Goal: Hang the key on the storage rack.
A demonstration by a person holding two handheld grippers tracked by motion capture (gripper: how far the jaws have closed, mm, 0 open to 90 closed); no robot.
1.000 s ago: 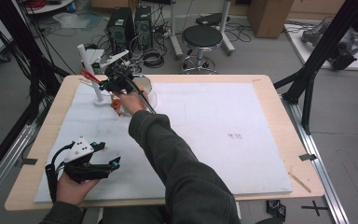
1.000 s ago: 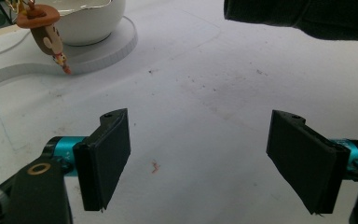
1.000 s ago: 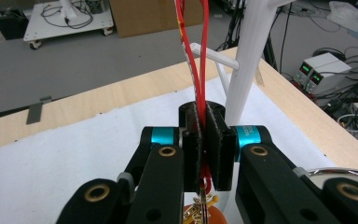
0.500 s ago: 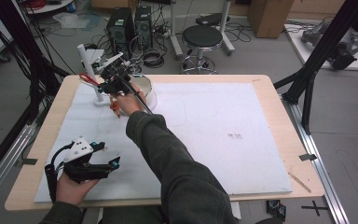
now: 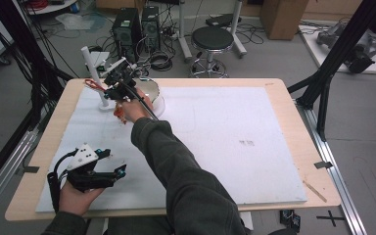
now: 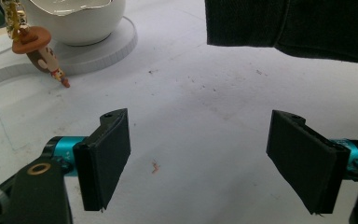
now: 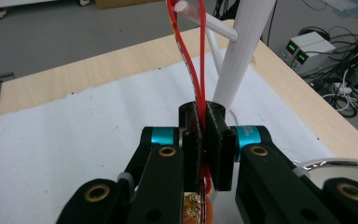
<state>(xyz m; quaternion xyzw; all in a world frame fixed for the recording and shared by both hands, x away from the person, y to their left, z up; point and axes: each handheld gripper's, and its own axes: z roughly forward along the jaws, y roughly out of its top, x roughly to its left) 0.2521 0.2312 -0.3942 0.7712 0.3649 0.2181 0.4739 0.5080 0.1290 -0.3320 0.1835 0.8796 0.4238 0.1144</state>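
Note:
A red strap (image 7: 189, 60) loops over a peg (image 7: 209, 23) of the white stand (image 7: 244, 46). My right gripper (image 7: 204, 135) is shut on that strap just below the peg. In the high view the right gripper (image 5: 120, 81) is beside the stand's post (image 5: 93, 68) at the table's far left, with the red strap (image 5: 92, 84) reaching to it. A small toy figure (image 6: 39, 51) with a brown hat dangles on a gold chain, its feet near the mat. My left gripper (image 6: 198, 163) stands open over bare mat; the high view has the left gripper (image 5: 120, 171) near the front left edge.
A white bowl (image 5: 149, 93) sits on a round white base (image 6: 102, 51) right of the stand. The person's dark sleeve (image 5: 176, 166) crosses the mat diagonally. A white mat (image 5: 254, 147) covers most of the wooden table (image 5: 303, 147). Computers, cables and a stool stand beyond the far edge.
The right hand has edged slightly left toward the stand's post, still gripping the strap. The left gripper has not moved.

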